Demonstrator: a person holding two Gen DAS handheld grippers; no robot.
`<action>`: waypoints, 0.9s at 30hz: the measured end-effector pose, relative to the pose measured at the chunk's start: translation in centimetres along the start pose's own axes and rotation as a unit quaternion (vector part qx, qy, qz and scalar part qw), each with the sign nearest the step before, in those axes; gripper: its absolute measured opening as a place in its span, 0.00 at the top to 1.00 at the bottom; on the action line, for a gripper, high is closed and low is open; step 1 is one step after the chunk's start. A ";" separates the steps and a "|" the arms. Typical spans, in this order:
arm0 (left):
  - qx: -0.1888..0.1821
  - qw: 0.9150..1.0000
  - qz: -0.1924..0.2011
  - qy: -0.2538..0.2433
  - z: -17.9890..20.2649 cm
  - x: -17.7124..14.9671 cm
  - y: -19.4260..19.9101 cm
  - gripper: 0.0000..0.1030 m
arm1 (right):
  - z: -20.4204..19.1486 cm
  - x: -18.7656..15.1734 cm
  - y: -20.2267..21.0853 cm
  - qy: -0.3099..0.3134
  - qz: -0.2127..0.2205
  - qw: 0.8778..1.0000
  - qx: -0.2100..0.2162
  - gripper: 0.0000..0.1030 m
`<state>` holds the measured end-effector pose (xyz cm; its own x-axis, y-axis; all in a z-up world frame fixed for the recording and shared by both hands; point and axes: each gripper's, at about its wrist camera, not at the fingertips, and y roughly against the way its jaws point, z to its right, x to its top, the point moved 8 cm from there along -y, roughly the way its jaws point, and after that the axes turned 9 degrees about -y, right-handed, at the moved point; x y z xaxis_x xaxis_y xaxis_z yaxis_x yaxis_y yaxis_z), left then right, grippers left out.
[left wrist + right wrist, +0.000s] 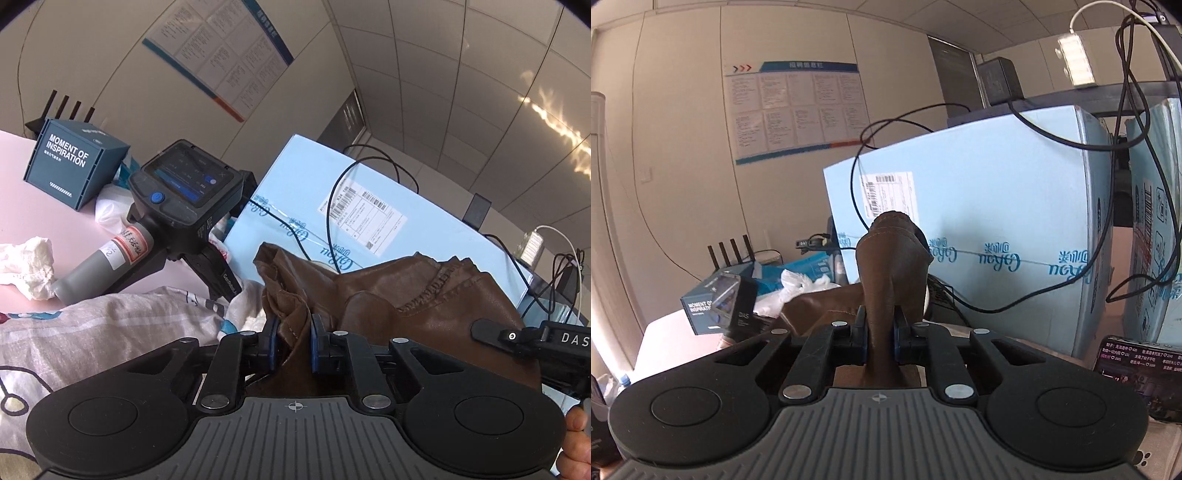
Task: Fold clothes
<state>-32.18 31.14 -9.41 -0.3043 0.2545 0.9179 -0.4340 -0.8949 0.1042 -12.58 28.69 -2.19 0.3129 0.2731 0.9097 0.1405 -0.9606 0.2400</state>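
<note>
A brown leather-like garment (424, 299) is held up in the air by both grippers. My left gripper (293, 341) is shut on a bunched edge of it, with crumpled folds rising above the blue pads. My right gripper (881, 338) is shut on another part of the garment (892, 266), which stands up in a fold between the fingers. The right gripper's black body (532, 339) shows at the right edge of the left wrist view, close to the garment. The left gripper's body (733, 306) shows at the left of the right wrist view.
A patterned light cloth (92, 332) lies below on a pink table (37, 206). A spare gripper device (184, 199), a grey bottle (107, 262), crumpled tissue (26, 266) and a blue box (74, 166) sit there. Large light-blue cartons (979, 229) with black cables stand behind. A phone (1137, 376) lies at right.
</note>
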 end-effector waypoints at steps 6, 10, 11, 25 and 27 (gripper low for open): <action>-0.021 1.000 0.020 0.005 0.7 0.6 4.0 0.94 | -4.3 1.6 4.7 0.011 0.042 0.998 0.053 0.90; -0.045 0.999 0.023 0.015 1.6 0.0 7.6 0.94 | -4.3 0.7 9.4 0.004 0.051 0.997 0.058 0.90; -0.053 0.998 0.017 0.018 2.0 -0.5 8.3 0.94 | -4.2 0.4 10.6 0.002 0.052 0.997 0.057 0.90; -0.245 0.960 -0.120 -0.062 14.9 -9.6 14.1 0.95 | 0.7 -4.5 29.0 -0.017 0.101 0.995 -0.018 0.90; -0.271 0.947 -0.144 -0.094 17.3 -10.9 13.7 0.95 | 3.0 -5.6 30.9 -0.046 0.105 0.992 -0.051 0.90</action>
<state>-20.13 9.78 -11.31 0.0270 0.3430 0.9389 -0.8631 -0.4659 0.1950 -7.21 -2.35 -0.88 0.4109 0.0645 0.9094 -0.0317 -0.9959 0.0849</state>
